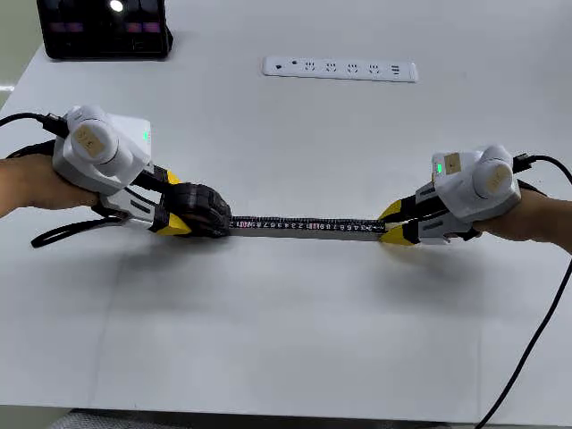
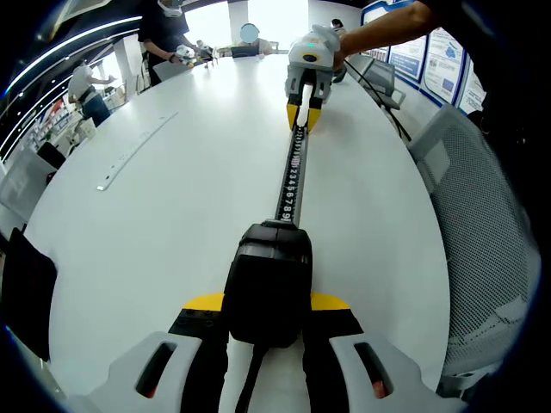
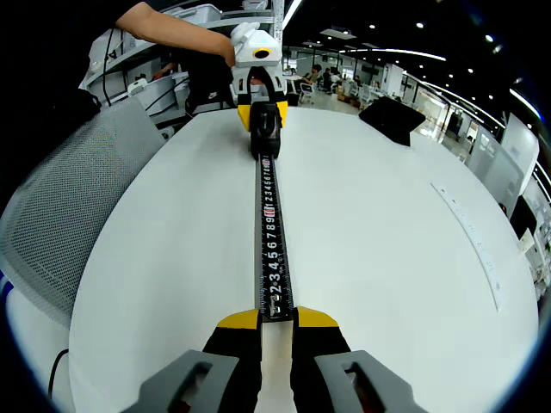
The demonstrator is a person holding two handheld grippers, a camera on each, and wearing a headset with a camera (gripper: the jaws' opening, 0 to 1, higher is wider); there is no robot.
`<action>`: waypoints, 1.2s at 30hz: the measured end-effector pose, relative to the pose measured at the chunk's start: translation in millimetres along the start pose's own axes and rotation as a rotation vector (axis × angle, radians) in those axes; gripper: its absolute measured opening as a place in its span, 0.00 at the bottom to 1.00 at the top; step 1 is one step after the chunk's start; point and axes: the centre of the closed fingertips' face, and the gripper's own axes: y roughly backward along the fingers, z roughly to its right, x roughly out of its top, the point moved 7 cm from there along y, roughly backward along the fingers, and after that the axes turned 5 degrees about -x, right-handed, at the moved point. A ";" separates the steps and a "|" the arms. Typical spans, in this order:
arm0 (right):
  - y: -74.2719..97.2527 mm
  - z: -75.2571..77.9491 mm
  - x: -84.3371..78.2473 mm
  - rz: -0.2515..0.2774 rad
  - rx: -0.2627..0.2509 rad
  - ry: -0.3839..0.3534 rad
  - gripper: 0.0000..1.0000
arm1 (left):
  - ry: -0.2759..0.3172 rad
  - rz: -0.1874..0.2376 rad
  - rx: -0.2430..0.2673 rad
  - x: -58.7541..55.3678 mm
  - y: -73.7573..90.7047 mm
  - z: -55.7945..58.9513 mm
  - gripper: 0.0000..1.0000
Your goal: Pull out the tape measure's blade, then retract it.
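White table [image 1: 286,340] is carrying the tape measure [image 1: 198,211], blade [image 1: 304,224] lying extended along it. Left gripper [image 1: 174,204] is clamping the tape measure; right gripper [image 1: 391,223] is pinching the blade tip. Pull-out appearing done; retraction is calling for a slow, guided return.

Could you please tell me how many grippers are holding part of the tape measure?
2. The left gripper is shut on the tape measure case at the head view's left; the right gripper is shut on the tip of the extended blade at its right.
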 end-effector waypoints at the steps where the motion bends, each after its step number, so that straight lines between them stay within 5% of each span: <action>1: 0.4 -0.1 -0.3 0.000 0.000 -0.001 0.09 | -0.001 -0.001 0.000 0.1 0.0 0.0 0.27; 14: 2.5 0.0 -2.0 -0.004 0.006 -0.017 0.09 | -0.006 -0.010 -0.001 1.1 -0.2 0.2 0.28; 36: 1.7 2.7 4.3 -0.101 0.011 0.022 0.13 | -0.024 -0.027 -0.009 3.1 -0.3 -0.5 0.29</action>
